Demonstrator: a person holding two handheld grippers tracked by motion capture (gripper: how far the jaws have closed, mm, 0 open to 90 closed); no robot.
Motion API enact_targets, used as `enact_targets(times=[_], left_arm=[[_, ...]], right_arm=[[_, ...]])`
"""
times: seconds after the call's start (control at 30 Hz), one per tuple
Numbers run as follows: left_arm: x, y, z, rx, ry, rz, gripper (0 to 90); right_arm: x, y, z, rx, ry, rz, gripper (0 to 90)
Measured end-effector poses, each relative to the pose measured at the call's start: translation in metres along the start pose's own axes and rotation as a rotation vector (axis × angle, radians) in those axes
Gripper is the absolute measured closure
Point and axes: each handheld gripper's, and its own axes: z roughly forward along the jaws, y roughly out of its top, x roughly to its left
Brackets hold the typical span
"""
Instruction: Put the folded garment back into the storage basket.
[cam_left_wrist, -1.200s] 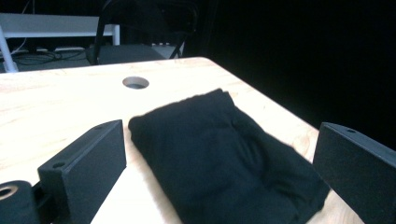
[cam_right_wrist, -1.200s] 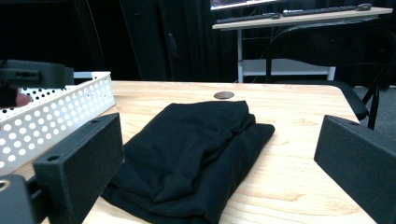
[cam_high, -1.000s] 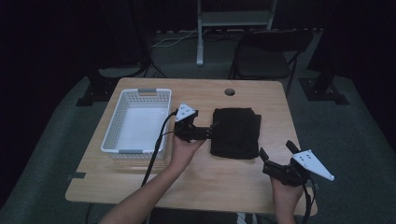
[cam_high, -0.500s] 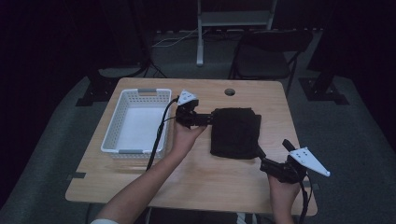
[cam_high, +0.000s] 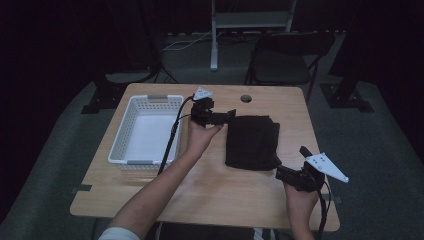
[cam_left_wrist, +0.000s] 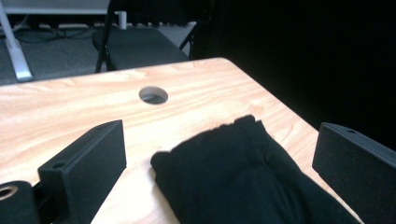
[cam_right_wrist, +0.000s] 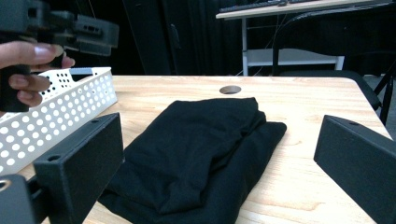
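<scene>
A folded black cloth (cam_high: 252, 141) lies flat on the wooden table (cam_high: 215, 190), right of centre. My left gripper (cam_high: 231, 114) is open at the cloth's far left corner, and in the left gripper view that corner of the cloth (cam_left_wrist: 243, 172) sits between the spread jaws of the left gripper (cam_left_wrist: 222, 140). At the cloth's near right corner my right gripper (cam_high: 291, 161) is open, aimed across the cloth (cam_right_wrist: 196, 149); the right gripper (cam_right_wrist: 219, 144) holds nothing. A hand holding the left gripper (cam_right_wrist: 93, 30) appears far off.
A white perforated basket (cam_high: 150, 98) stands empty on the table's left half, its wall (cam_right_wrist: 60, 112) close to the cloth. A round cable hole (cam_high: 245, 98) lies near the far edge. A folding chair (cam_high: 285, 60) stands behind the table.
My left gripper has moved away from me along the cloth's left edge to its far corner. My right gripper has shifted slightly toward the cloth's near right corner.
</scene>
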Motion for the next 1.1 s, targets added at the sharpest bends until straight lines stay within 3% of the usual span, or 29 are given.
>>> enact_targets(times=[0.1,0.2,0.23,0.4,0.53,0.77,0.9,0.93,1.1], left_arm=[[0.002,0.002,0.003,0.002,-0.01,-0.02,3.3],[0.0,0.005,0.009,0.034,-0.014,0.039,3.3],[0.0,0.005,0.009,0.034,-0.014,0.039,3.3],[0.01,0.003,0.022,0.073,-0.022,-0.028,3.3],[0.016,-0.002,0.034,0.102,-0.018,-0.056,3.3],[0.019,-0.013,0.049,0.138,0.011,-0.063,3.3],[0.02,-0.017,0.056,0.152,0.002,-0.085,3.3],[0.02,-0.018,0.06,0.165,0.013,-0.07,3.3],[0.022,-0.021,0.068,0.185,0.025,-0.072,3.3]], right_arm=[[-0.001,-0.001,0.001,0.004,0.001,0.005,1.2],[-0.001,-0.001,0.003,0.014,0.006,0.007,1.2],[-0.001,-0.001,0.003,0.014,0.006,0.007,1.2],[0.002,0.0,0.006,0.023,0.016,0.009,1.2],[0.003,0.001,0.008,0.028,0.011,0.004,1.2],[0.004,0.002,0.016,0.05,0.007,0.011,1.1],[0.007,-0.001,0.024,0.08,0.01,0.016,1.2],[0.009,-0.002,0.028,0.095,0.012,0.013,1.1],[0.009,-0.006,0.033,0.124,-0.006,0.003,1.2]])
